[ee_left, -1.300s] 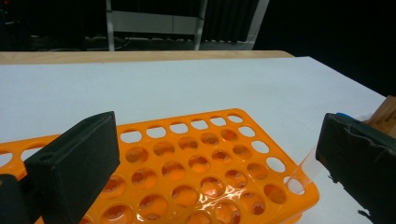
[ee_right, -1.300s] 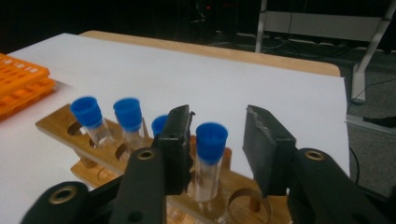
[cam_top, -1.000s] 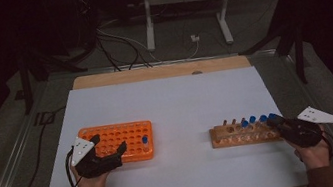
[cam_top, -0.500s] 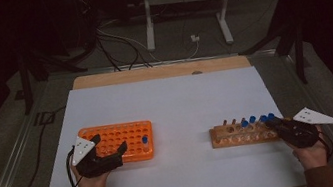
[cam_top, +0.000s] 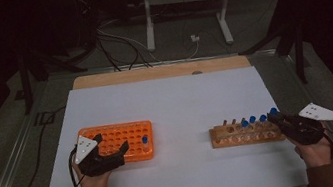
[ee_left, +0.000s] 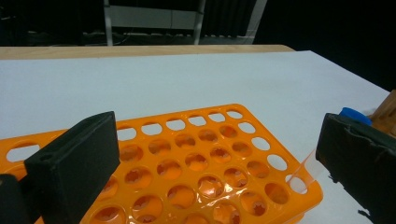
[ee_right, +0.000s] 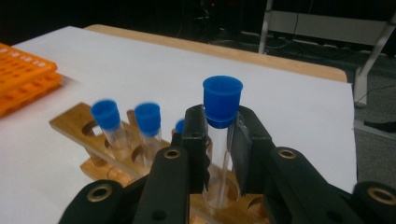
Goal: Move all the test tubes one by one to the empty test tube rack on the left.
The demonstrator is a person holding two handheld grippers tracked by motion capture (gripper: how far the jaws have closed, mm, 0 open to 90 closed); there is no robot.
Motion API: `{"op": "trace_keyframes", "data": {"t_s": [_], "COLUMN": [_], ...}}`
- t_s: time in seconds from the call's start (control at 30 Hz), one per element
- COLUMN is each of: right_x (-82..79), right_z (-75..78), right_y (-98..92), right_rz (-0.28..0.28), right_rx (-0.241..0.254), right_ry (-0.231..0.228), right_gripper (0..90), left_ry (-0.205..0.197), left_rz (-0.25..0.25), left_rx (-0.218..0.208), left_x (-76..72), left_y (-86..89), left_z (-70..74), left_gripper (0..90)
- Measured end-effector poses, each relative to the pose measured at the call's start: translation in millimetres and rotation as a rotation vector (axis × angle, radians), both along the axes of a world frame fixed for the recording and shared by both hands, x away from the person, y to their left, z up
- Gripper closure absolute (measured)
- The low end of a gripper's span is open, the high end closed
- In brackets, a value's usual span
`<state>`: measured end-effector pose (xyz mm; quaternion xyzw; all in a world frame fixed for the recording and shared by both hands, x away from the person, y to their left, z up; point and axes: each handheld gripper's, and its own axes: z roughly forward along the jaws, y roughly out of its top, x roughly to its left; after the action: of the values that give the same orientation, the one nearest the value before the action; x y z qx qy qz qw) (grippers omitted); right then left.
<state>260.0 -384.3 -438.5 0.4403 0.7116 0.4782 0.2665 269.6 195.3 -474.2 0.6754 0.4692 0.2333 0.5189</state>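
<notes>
- Blue-capped clear plastic test tube [ee_right: 219,140] sits clamped between the two black jaws of the right gripper [ee_right: 219,144], pinched just under its cap, with its foot down in a hole at the near end of the wooden test tube rack [cam_top: 247,134].
- From above, the right gripper [cam_top: 280,118] meets that rack at its right end, and the held tube's blue cap [cam_top: 273,111] pokes up right at the jaw tips.
- Beside the held tube in the same rack stand more blue-capped tubes [ee_right: 108,126], upright, a little blurred in the right gripper view.
- Left of the wooden rack, well apart from it, lies the orange plastic grid rack with rows of round holes [cam_top: 119,140], and one blue-capped tube [cam_top: 145,143] stands in it at the end nearer the wooden rack.
- Left gripper [cam_top: 113,155] rests at the orange rack's near edge, jaws wide apart with nothing pinched; its own view looks across the empty holes [ee_left: 196,163].
- My read: this is the pick-up step, grip made, tube not yet clear of the wood.
- Next call looks like a straight lift until the tube's foot clears the hole, then a carry leftward from the wooden rack to a free hole in the orange one, keeping the tube upright so it drops in cleanly.
</notes>
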Motion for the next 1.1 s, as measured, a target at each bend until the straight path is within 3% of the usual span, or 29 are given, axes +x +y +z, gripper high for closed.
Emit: {"op": "trace_keyframes", "data": {"t_s": [0.37,0.6,0.77,1.1], "right_x": [4.5,12.4,22.4,39.0], "right_z": [28.3,38.6,41.1,48.1], "right_y": [-2.7,-0.9,1.4,29.9], "right_rz": [0.002,-0.002,-0.013,0.025], "right_rx": [0.017,0.024,0.026,0.044], "right_ry": [-0.023,-0.032,-0.030,-0.046], "right_gripper": [76.7,76.7,76.7,76.6], "left_ry": [-0.008,-0.010,-0.033,-0.045], "left_rz": [0.005,0.006,0.007,0.000], "left_rx": [-0.003,0.002,0.012,0.032], "left_x": [0.7,0.2,-1.2,-1.2], "left_y": [-0.2,0.5,-0.9,-5.8], "left_z": [0.4,1.1,4.2,7.4], "left_gripper": [0.6,0.6,0.6,0.6]}}
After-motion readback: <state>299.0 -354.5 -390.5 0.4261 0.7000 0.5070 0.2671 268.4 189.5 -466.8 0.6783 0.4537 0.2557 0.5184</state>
